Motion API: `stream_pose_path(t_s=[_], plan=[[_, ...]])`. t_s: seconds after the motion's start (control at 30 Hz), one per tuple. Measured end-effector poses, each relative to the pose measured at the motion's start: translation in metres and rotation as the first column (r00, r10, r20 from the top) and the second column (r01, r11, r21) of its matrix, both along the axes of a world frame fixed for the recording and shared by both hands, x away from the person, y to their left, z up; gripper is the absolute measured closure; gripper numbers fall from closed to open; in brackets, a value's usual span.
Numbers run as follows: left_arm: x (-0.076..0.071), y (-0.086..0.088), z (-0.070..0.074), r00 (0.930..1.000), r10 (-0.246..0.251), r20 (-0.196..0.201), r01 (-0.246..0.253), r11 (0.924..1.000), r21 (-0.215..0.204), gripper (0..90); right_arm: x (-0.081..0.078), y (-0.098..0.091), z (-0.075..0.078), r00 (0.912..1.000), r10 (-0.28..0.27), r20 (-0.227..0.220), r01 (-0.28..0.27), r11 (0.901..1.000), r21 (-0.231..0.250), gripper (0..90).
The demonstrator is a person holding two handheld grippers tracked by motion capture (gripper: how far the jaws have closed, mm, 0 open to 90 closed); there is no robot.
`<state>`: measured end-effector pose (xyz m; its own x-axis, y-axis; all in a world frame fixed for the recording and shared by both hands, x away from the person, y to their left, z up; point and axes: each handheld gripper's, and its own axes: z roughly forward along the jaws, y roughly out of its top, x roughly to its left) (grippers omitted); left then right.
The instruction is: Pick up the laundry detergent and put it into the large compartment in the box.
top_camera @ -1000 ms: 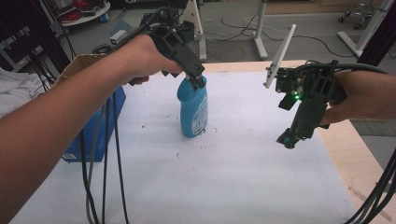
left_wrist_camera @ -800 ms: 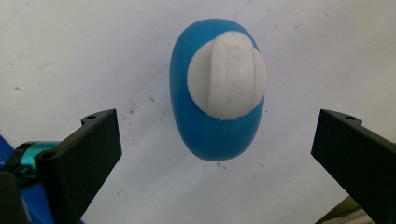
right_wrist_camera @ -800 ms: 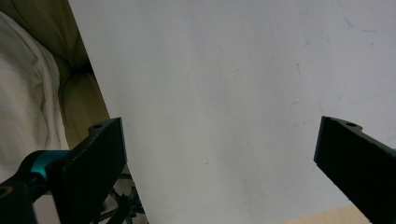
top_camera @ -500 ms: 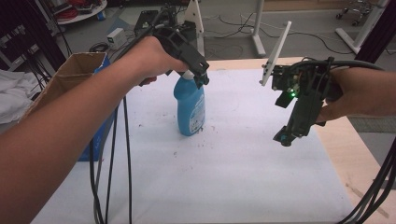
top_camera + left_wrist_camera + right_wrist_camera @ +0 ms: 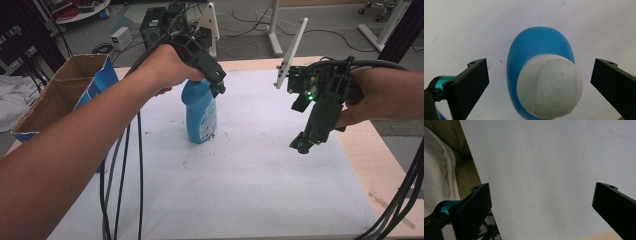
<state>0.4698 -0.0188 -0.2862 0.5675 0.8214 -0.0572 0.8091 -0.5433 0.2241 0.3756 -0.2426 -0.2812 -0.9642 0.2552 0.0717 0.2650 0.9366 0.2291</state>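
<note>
A blue bottle (image 5: pixel 200 114) with a white cap stands upright on the white table cover (image 5: pixel 250 190), left of centre. My left gripper (image 5: pixel 218 88) hovers right over its top. In the left gripper view the black jaws are spread wide on either side of the white cap (image 5: pixel 550 87) and the blue bottle (image 5: pixel 536 40), and touch neither; the left gripper (image 5: pixel 540 68) is open. My right gripper (image 5: pixel 302 145) hangs above the table's right side, pointing down, apart from the bottle. The right gripper (image 5: pixel 541 192) is open, with only white cover between its jaws.
An open cardboard box (image 5: pixel 65 95) with a blue side stands at the table's left edge, beside a white cloth (image 5: pixel 12 107). Black cables (image 5: pixel 120 175) hang from the left arm across the table's left front. Bare wood (image 5: pixel 385 165) borders the cover on the right.
The left gripper has stayed over the bottle's top, and both now show slightly farther left. The right gripper has hardly moved.
</note>
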Motion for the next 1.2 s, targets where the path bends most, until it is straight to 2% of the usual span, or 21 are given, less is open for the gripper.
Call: stream_pose_path(t_s=[0.2,0.5,0.57,0.83,0.9,1.2], plan=[[0.001,-0.001,-0.006,0.9999,-0.008,-0.008,0.008,0.9996,0.025,1.7,0.000,-0.001,-0.001,1.0000,-0.001,-0.003,0.001,1.0000,0.001,1.5],[0.001,-0.003,-0.011,0.9999,0.000,-0.012,0.001,0.9997,0.025,2.8,0.001,-0.001,-0.002,1.0000,0.001,-0.001,-0.001,1.0000,0.006,1.5],[0.002,-0.003,-0.010,0.9999,-0.007,-0.010,0.007,0.9998,0.019,9.4,0.001,-0.001,-0.002,1.0000,0.003,-0.001,-0.003,1.0000,0.006,1.5],[0.002,-0.003,-0.012,1.0000,0.003,-0.009,-0.002,0.9996,0.029,9.9,0.002,-0.002,-0.002,1.0000,0.001,-0.003,-0.001,0.9999,0.011,1.5],[0.002,-0.003,-0.012,1.0000,0.001,-0.008,-0.001,0.9996,0.027,13.0,0.001,-0.002,-0.002,1.0000,0.001,-0.002,-0.001,0.9999,0.011,1.5],[0.003,-0.004,-0.012,1.0000,0.005,-0.007,-0.004,0.9994,0.033,16.7,0.002,-0.002,-0.003,1.0000,0.003,-0.003,-0.003,0.9999,0.014,1.5]])
